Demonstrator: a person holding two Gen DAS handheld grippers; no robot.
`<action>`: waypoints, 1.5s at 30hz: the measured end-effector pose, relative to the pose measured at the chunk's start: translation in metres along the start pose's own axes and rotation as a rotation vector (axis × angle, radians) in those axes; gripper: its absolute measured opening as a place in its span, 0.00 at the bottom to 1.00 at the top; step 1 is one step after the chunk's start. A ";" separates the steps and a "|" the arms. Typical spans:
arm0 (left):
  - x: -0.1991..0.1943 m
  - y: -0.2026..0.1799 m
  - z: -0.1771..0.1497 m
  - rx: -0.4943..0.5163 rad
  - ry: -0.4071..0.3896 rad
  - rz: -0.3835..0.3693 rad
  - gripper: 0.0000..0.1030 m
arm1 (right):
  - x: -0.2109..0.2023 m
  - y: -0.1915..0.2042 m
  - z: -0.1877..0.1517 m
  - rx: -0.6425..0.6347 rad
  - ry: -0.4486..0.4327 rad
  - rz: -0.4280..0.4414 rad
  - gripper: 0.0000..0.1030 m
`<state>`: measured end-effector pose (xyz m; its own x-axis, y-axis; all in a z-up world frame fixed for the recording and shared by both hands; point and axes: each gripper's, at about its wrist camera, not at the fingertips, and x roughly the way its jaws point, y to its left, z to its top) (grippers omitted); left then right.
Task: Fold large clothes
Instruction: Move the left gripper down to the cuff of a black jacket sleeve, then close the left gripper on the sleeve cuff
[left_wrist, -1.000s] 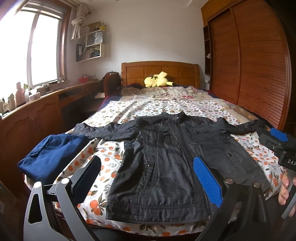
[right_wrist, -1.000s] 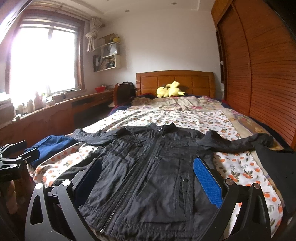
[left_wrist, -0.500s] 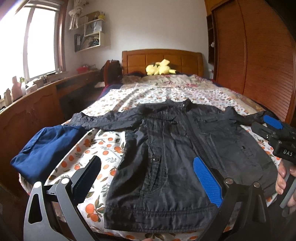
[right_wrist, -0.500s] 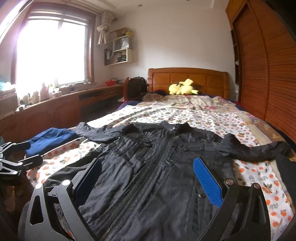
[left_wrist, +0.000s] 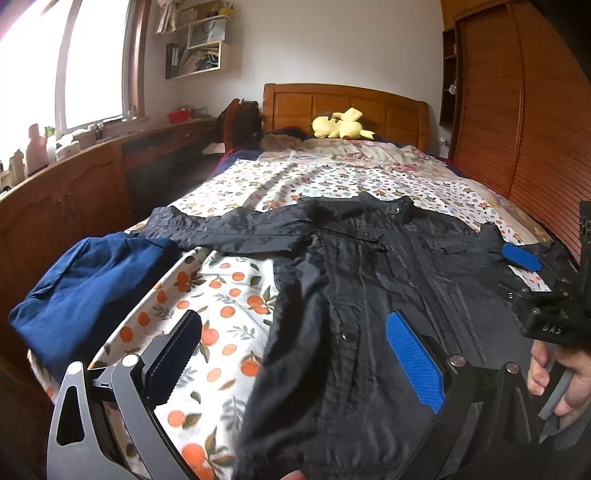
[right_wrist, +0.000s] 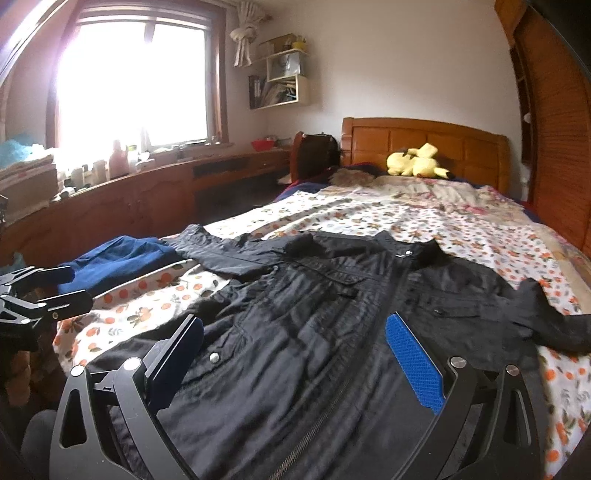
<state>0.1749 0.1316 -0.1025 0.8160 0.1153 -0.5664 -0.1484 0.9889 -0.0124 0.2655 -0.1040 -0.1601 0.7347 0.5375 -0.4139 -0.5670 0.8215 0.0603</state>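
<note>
A black jacket (left_wrist: 369, 280) lies flat, front up, across the foot of the bed, sleeves spread left and right; it also fills the right wrist view (right_wrist: 332, 332). My left gripper (left_wrist: 295, 350) hovers open above the jacket's lower left edge and the bedspread. My right gripper (right_wrist: 295, 354) is open low over the jacket's front, and it shows at the right edge of the left wrist view (left_wrist: 546, 295), held by a hand (left_wrist: 554, 373). Neither gripper holds cloth.
A folded dark blue garment (left_wrist: 85, 284) lies at the bed's left corner by the jacket's sleeve. The orange-print bedspread (left_wrist: 229, 295) covers the bed. A yellow plush toy (left_wrist: 340, 127) sits by the headboard. A wooden counter (right_wrist: 147, 195) runs along the left, a wardrobe (left_wrist: 517, 110) along the right.
Both grippers have moved forward and lower toward the jacket, which now looks larger. Both stay open.
</note>
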 end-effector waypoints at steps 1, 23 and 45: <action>0.005 0.004 0.003 0.001 0.004 0.005 0.98 | 0.006 0.000 0.001 0.007 0.003 0.001 0.93; 0.170 0.092 0.058 -0.100 0.114 -0.018 0.77 | 0.083 -0.021 -0.021 0.026 0.101 -0.064 0.93; 0.323 0.139 0.086 -0.286 0.296 0.058 0.44 | 0.084 -0.025 -0.022 0.052 0.103 -0.038 0.93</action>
<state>0.4656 0.3142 -0.2163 0.6119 0.0971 -0.7850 -0.3726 0.9108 -0.1778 0.3328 -0.0834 -0.2159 0.7116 0.4857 -0.5077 -0.5175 0.8510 0.0889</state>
